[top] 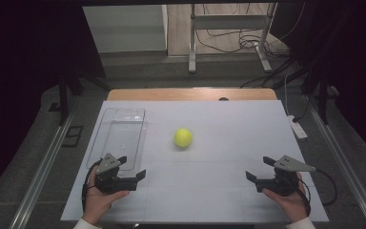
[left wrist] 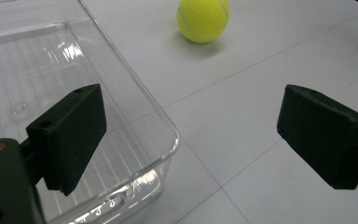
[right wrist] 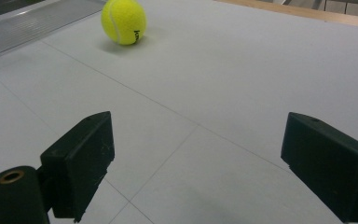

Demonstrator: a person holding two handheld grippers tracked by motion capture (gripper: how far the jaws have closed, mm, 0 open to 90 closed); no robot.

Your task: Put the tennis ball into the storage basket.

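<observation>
A yellow tennis ball (top: 183, 137) lies near the middle of the white table top (top: 228, 129). A clear plastic tray (top: 119, 136) sits empty at the left. My left gripper (top: 131, 167) rests at the tray's near right corner, open with nothing between its jaws. In the left gripper view the tray (left wrist: 51, 93) lies behind the left jaw and the ball (left wrist: 203, 19) sits far ahead. My right gripper (top: 259, 168) rests at the near right, open and empty. In the right gripper view the ball (right wrist: 123, 21) is far ahead to the left, beside the tray's edge (right wrist: 32, 25).
A wooden strip (top: 190, 94) runs along the table's far edge. A white power strip (top: 297, 128) lies just off the right edge. Beyond the table stand a metal frame (top: 228, 33) and loose cables on the floor.
</observation>
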